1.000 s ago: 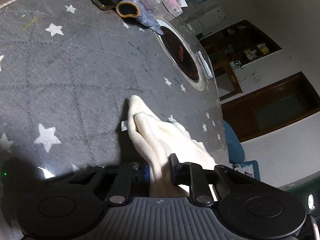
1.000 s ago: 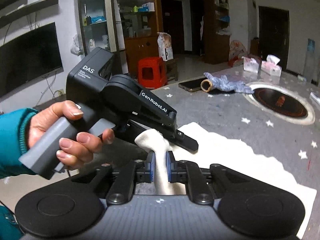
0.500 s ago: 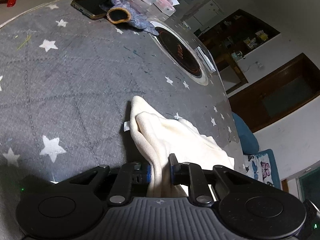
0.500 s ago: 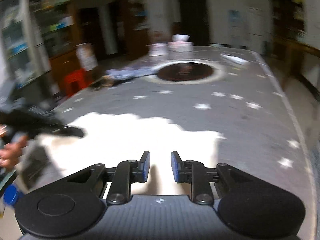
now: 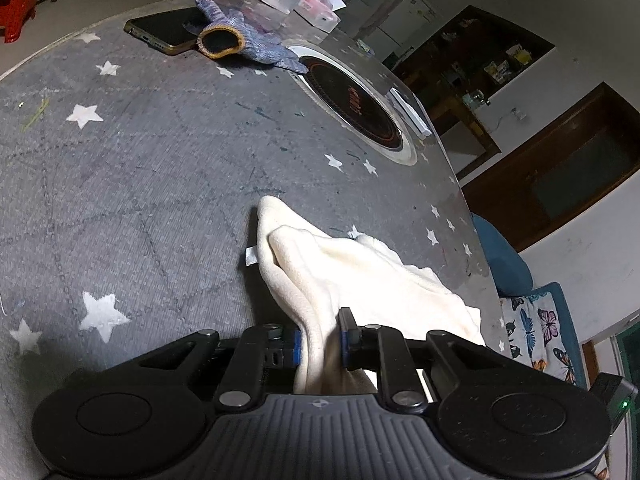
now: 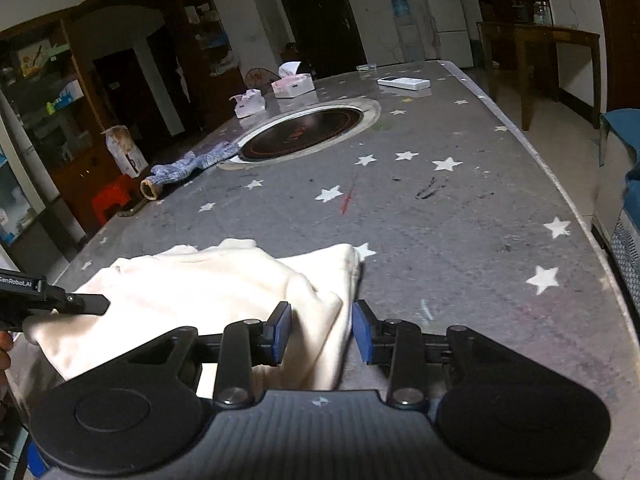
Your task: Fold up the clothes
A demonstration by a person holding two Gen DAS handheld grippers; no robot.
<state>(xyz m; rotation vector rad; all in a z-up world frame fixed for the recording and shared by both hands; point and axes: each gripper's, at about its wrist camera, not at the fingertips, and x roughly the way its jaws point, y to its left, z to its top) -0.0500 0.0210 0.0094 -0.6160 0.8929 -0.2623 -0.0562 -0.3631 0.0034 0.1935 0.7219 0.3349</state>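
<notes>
A cream-white garment (image 5: 352,276) lies bunched on the grey star-patterned table (image 5: 140,168). My left gripper (image 5: 319,344) is shut on a fold of it, and the cloth rises between the pads. In the right wrist view the same garment (image 6: 208,284) is spread near the table's front edge. My right gripper (image 6: 320,332) is open, with a fold of the cloth lying between its fingers. The left gripper's tip (image 6: 86,304) shows at the left edge of that view, over the garment.
A blue knit glove (image 5: 240,40) and a phone (image 5: 164,30) lie at the far left of the table. A round inset cooktop (image 6: 304,132), tissue boxes (image 6: 292,84) and a white remote (image 6: 404,83) lie beyond. The table's right edge (image 6: 580,216) borders a blue seat.
My right gripper has let go of the garment, opened, and swung right to a fold near the front edge. My left gripper stays shut on the cloth, barely moved.
</notes>
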